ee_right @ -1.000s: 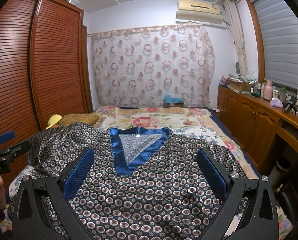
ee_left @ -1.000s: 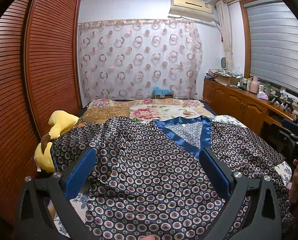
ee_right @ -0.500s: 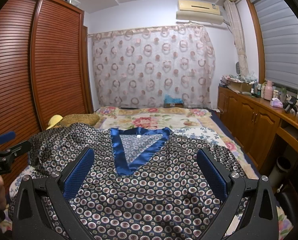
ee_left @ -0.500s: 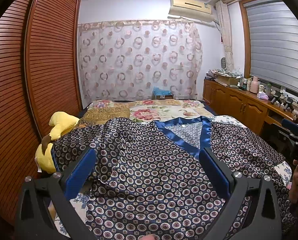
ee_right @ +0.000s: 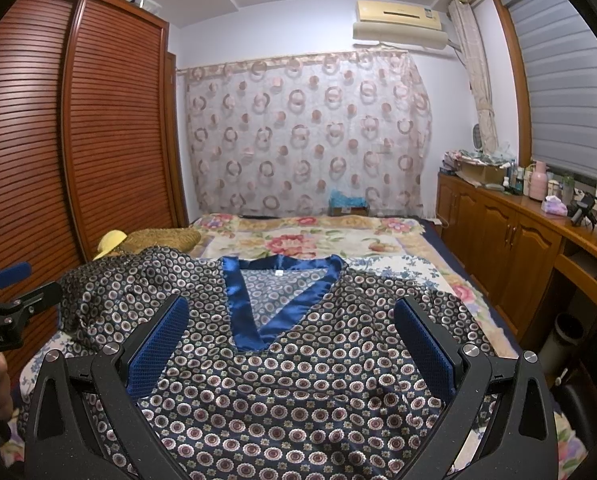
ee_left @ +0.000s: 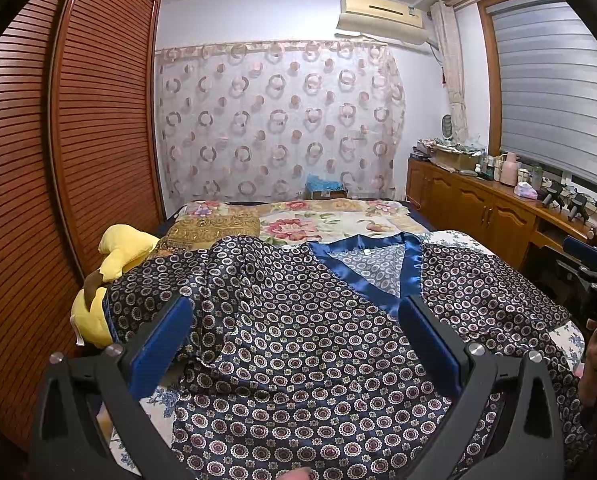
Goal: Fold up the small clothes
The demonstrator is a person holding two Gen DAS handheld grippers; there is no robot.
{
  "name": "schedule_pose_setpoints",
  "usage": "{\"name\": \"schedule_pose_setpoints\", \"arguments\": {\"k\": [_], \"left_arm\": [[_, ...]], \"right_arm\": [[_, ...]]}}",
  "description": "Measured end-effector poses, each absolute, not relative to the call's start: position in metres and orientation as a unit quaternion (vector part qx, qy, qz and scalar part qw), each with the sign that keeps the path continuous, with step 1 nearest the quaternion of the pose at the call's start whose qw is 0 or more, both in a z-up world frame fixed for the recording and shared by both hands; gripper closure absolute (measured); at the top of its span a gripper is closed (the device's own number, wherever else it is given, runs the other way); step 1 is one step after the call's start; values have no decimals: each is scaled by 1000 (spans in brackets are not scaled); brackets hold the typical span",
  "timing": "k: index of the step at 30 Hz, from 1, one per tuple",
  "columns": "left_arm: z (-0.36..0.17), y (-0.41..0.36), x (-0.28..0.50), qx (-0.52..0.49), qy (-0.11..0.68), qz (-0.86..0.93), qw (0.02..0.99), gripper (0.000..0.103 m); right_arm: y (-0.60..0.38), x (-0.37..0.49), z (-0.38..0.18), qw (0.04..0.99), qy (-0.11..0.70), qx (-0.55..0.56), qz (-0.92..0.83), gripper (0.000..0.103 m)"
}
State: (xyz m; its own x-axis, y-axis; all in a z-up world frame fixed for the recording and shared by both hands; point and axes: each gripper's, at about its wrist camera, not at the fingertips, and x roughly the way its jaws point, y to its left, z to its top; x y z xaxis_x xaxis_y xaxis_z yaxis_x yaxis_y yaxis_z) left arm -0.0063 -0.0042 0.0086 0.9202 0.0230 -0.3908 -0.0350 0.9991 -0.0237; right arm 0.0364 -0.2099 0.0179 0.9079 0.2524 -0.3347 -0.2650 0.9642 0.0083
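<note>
Glossy satin top [ee_right: 306, 392], slatted wood wardrobe [ee_right: 98, 128]

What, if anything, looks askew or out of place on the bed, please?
The top lies mostly flat, collar up, but its sleeve on the wardrobe side is bunched and rumpled, draped over a yellow plush toy at the bed's edge. Both tongs, left and right, are open, holding nothing.

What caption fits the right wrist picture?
Open right gripper hovering over a patterned pajama top spread on the bed.

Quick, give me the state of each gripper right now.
Left gripper: open, holding nothing, above the patterned satin top.
Right gripper: open, holding nothing, above the same top.
</note>
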Motion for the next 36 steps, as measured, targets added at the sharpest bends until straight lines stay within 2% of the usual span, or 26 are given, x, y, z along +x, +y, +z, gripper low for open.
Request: {"name": "schedule_pose_setpoints", "arguments": {"k": [18, 36], "left_arm": [[8, -2, -6, -15, 206, 15, 978, 0], [-44, 76, 13, -37, 274, 35, 961, 0]], "right_arm": [[-203, 37, 20, 976, 169, -19, 134, 0], [-179, 55, -19, 952, 225, -35, 204, 0]]}}
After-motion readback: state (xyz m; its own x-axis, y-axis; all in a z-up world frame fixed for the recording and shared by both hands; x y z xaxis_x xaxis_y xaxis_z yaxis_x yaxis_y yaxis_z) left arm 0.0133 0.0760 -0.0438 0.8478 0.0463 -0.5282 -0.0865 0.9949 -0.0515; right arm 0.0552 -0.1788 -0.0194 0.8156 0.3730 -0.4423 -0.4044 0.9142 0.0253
